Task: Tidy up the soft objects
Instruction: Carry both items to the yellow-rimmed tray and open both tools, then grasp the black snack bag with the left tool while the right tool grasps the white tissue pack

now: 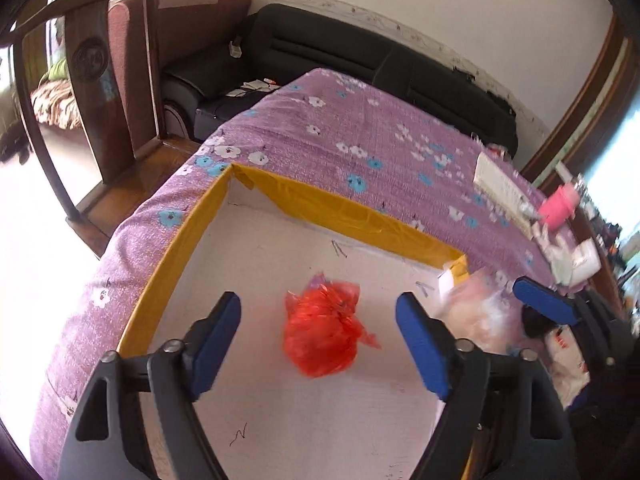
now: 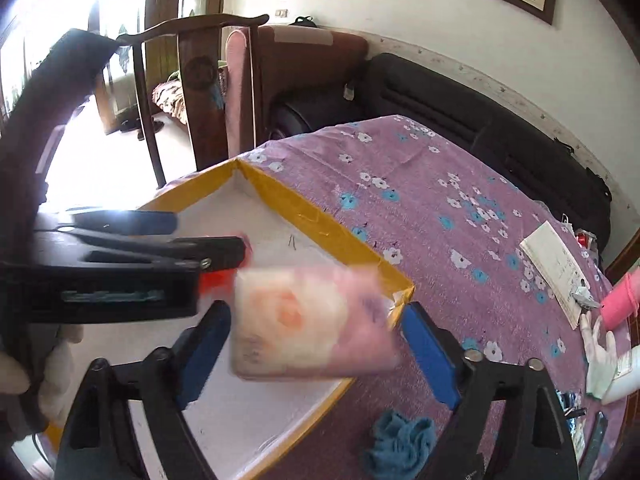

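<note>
The red bag [image 1: 320,330] lies on the white floor of the yellow-rimmed box [image 1: 340,210], just ahead between the spread fingers of my left gripper [image 1: 319,344]. The blurred pink tissue pack [image 2: 312,320] sits between my right gripper's [image 2: 316,354] released fingers, above the box's near-right corner.

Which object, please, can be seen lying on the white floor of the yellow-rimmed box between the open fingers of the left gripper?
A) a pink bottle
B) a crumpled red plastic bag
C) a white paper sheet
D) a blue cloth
B: in the left wrist view, the crumpled red plastic bag lies inside the yellow-rimmed box, framed by the open left gripper; the blue cloth sits outside on the purple bedspread.
</note>
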The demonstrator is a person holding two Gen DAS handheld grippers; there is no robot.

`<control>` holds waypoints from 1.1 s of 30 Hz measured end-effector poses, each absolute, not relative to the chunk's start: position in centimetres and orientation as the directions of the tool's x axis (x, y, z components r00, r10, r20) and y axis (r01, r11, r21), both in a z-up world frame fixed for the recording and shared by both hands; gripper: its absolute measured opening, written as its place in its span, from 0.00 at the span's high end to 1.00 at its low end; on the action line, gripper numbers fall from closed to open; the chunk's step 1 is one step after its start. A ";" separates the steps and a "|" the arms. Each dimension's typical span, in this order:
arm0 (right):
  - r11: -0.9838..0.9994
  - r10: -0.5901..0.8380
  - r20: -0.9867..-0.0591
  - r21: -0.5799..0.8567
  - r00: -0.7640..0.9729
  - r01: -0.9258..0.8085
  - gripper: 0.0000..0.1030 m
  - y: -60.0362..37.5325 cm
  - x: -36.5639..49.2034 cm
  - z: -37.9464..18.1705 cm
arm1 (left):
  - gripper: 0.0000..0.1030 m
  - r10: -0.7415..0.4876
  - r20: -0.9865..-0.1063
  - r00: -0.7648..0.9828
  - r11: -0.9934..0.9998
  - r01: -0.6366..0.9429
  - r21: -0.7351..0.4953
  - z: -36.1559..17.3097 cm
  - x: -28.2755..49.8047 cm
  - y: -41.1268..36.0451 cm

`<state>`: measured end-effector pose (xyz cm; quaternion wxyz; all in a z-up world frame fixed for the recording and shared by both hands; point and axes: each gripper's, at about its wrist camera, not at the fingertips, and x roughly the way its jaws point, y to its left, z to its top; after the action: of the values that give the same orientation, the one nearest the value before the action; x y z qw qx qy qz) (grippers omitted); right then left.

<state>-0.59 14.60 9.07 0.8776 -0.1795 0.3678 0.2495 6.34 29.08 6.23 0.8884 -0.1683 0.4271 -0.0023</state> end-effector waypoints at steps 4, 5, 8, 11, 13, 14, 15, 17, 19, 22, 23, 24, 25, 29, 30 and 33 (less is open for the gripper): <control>0.825 0.320 -0.719 -0.108 0.617 -0.554 0.10 13.8 -1.0 10.2 | 0.22 -0.161 -0.742 0.651 0.930 -0.151 -0.334 7.2 5.5 29.5; 0.827 0.320 -0.716 -0.109 0.620 -0.552 0.10 13.4 -1.3 10.6 | 0.22 -0.165 -0.735 0.658 0.928 -0.148 -0.342 7.6 5.1 29.3; 0.850 0.320 -0.700 -0.086 0.639 -0.519 0.10 11.3 -2.0 12.0 | 0.22 -0.169 -0.715 0.678 0.930 -0.131 -0.344 8.7 4.0 28.5; 0.877 0.342 -0.689 -0.011 0.639 -0.481 0.10 7.7 -3.1 13.4 | 0.22 -0.175 -0.694 0.698 0.940 -0.090 -0.328 10.2 2.4 26.5; 0.894 0.340 -0.685 0.024 0.645 -0.447 0.10 5.0 -4.2 14.0 | 0.22 -0.192 -0.687 0.701 0.946 -0.056 -0.321 10.8 1.4 25.1; 0.902 0.341 -0.681 0.045 0.648 -0.429 0.09 3.1 -4.9 14.2 | 0.21 -0.207 -0.684 0.700 0.948 -0.030 -0.318 11.0 0.9 24.0; 0.911 0.337 -0.678 0.061 0.653 -0.407 0.09 1.3 -5.5 14.3 | 0.20 -0.217 -0.684 0.697 0.949 -0.013 -0.314 11.0 0.5 23.2; 0.933 0.315 -0.676 0.092 0.666 -0.348 0.08 -2.7 -6.7 14.1 | 0.19 -0.243 -0.686 0.686 0.952 0.033 -0.304 10.9 -0.4 20.8; 0.948 0.299 -0.679 0.129 0.670 -0.292 0.08 -6.3 -7.8 13.7 | 0.19 -0.273 -0.697 0.663 0.953 0.085 -0.292 10.3 -0.9 18.2; 0.966 0.259 -0.695 0.178 0.671 -0.189 0.08 -11.8 -9.4 12.3 | 0.19 -0.299 -0.722 0.624 0.953 0.161 -0.256 9.0 -1.5 13.9; 0.968 0.248 -0.699 0.196 0.671 -0.154 0.08 -13.7 -10.1 11.7 | 0.19 -0.300 -0.731 0.613 0.954 0.187 -0.234 8.5 -1.7 12.3; 0.970 0.238 -0.703 0.209 0.670 -0.125 0.08 -15.2 -10.8 11.2 | 0.19 -0.298 -0.739 0.605 0.954 0.205 -0.217 8.1 -1.8 11.1; 0.970 0.234 -0.705 0.217 0.670 -0.110 0.08 -16.2 -11.2 10.9 | 0.19 -0.298 -0.748 0.593 0.953 0.226 -0.200 7.6 -1.8 9.8; 0.962 0.229 -0.713 0.269 0.663 -0.044 0.08 -20.3 -13.2 9.2 | 0.19 -0.292 -0.770 0.567 0.946 0.291 -0.144 5.9 -1.7 6.2; 0.960 0.228 -0.713 0.277 0.663 -0.032 0.08 -21.0 -13.5 9.0 | 0.19 -0.273 -0.775 0.570 0.947 0.302 -0.111 5.5 -1.6 5.6; 0.956 0.220 -0.714 0.293 0.665 -0.002 0.08 -22.6 -14.1 8.2 | 0.31 -0.237 -0.784 0.573 0.945 0.324 -0.049 4.7 -1.4 4.7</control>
<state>-14.14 -22.57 8.25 0.9023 0.1347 0.4049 0.0614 -1.45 4.74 4.72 0.8856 0.0500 0.4338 -0.1584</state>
